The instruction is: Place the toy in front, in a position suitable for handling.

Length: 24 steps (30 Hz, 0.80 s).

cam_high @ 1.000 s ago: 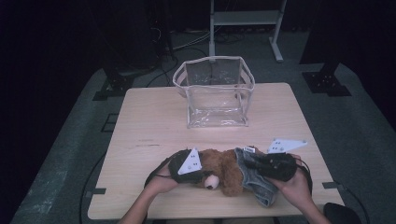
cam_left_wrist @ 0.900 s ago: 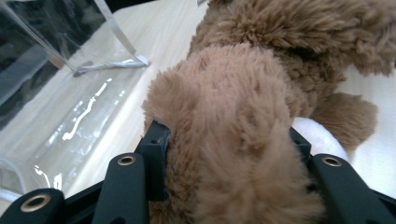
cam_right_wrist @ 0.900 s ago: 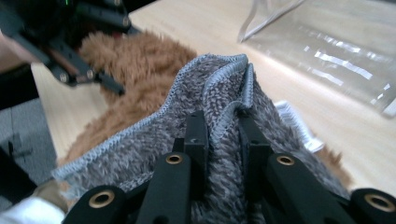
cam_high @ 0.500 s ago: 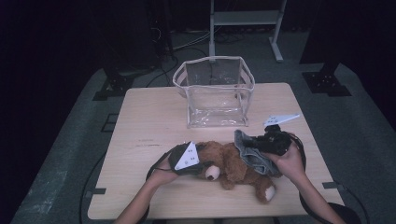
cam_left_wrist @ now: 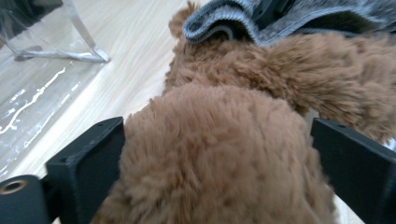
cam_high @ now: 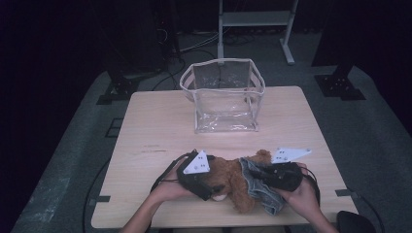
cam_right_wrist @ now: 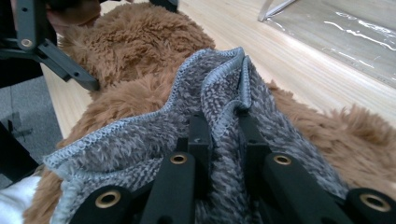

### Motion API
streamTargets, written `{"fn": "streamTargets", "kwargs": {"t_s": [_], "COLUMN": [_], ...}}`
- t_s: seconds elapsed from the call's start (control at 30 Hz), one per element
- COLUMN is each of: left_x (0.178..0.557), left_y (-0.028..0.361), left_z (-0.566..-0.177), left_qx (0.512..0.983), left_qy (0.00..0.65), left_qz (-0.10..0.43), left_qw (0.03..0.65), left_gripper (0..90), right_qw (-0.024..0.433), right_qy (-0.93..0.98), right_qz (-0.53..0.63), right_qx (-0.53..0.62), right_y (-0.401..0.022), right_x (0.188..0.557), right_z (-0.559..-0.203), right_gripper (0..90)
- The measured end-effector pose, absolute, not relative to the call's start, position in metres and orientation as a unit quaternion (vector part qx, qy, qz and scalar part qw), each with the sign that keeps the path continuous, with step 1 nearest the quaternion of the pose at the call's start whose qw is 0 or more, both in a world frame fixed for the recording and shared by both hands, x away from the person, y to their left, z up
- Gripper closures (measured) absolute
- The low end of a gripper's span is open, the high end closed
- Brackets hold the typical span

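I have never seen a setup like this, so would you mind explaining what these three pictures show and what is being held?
A person sits at a wooden table with a hand-held tool in each hand; each tool ends in two black jaws. The high view looks down from above. The other two pictures come from cameras riding on the tools.

On the table lie a brown plush toy with a grey cloth on it, and a clear plastic bin farther back.

The left gripper has just been opening its jaws, which now stand wide on either side of the toy's fur. The right gripper is shut, pinching a fold of the grey cloth.
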State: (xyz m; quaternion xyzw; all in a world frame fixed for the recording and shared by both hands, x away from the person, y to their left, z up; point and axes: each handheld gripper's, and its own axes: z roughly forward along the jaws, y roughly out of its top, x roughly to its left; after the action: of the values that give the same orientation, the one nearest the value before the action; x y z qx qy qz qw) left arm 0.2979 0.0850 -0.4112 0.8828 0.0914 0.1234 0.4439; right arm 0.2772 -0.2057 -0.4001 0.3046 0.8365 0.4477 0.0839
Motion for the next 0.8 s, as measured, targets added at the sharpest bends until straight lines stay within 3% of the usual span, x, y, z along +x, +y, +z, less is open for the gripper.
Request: {"fn": "streamTargets", "kwargs": {"t_s": [0.1,0.13,0.23,0.33,0.57,0.73,0.8], "left_x": [0.297,0.295,0.293,0.297,0.311,0.321,0.322], "left_y": [0.076,0.074,0.074,0.075,0.078,0.087,0.090], "left_z": [-0.419,-0.420,-0.416,-0.417,-0.412,-0.417,-0.422], "left_qx": [0.895,0.900,0.904,0.890,0.852,0.835,0.838], "left_qy": [0.090,0.082,0.061,0.074,0.049,0.056,0.076], "left_qz": [0.135,0.152,0.185,0.216,0.313,0.305,0.279], "left_qw": [0.416,0.400,0.382,0.394,0.417,0.454,0.462], "left_gripper": [4.0,8.1,33.3,43.4,45.0,41.0,32.5], "right_qw": [0.084,0.083,0.073,0.065,0.072,0.087,0.075], "right_qy": [0.838,0.838,0.838,0.834,0.823,0.813,0.818], "right_qz": [0.448,0.447,0.446,0.452,0.463,0.469,0.461], "right_qx": [0.301,0.301,0.305,0.310,0.320,0.334,0.335], "right_y": [-0.204,-0.204,-0.206,-0.211,-0.214,-0.217,-0.215], "right_x": [0.273,0.272,0.276,0.286,0.321,0.348,0.352], "right_z": [-0.401,-0.400,-0.398,-0.388,-0.364,-0.360,-0.369], "right_gripper": [78.8,78.8,78.5,77.7,77.3,76.9,77.0]}}
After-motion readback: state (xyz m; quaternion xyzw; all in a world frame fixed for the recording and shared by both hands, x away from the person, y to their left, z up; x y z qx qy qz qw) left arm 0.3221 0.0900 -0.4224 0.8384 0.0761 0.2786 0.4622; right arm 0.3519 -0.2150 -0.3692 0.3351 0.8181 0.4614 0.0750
